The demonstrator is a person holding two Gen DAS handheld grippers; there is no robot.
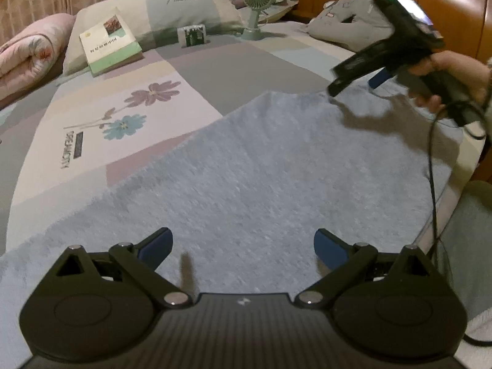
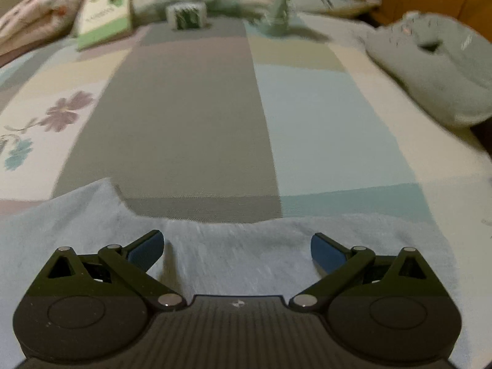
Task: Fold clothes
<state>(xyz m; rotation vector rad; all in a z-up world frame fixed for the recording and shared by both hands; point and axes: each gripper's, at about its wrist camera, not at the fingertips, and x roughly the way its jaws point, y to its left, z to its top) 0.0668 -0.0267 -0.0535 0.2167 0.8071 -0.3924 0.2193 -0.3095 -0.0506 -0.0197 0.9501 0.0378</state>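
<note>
Across the patchwork bed (image 1: 196, 70) the pale blue garment (image 1: 261, 169) lay spread flat, both your left tongs (image 1: 243, 247) and right tongs (image 2: 237, 250) held wide apart above it, so you needed each pair square on an edge, gripping evenly.

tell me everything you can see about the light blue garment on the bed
The light blue garment is a soft, slightly fuzzy-looking knit spread nearly flat on the patchwork bed cover. Its far edge runs unevenly, rising to a small raised corner on the left in the right wrist view. No folds show yet. Both grippers hover over it with jaws wide apart: the left gripper near its near side, the right gripper by the far edge. Neither grips it.
</note>
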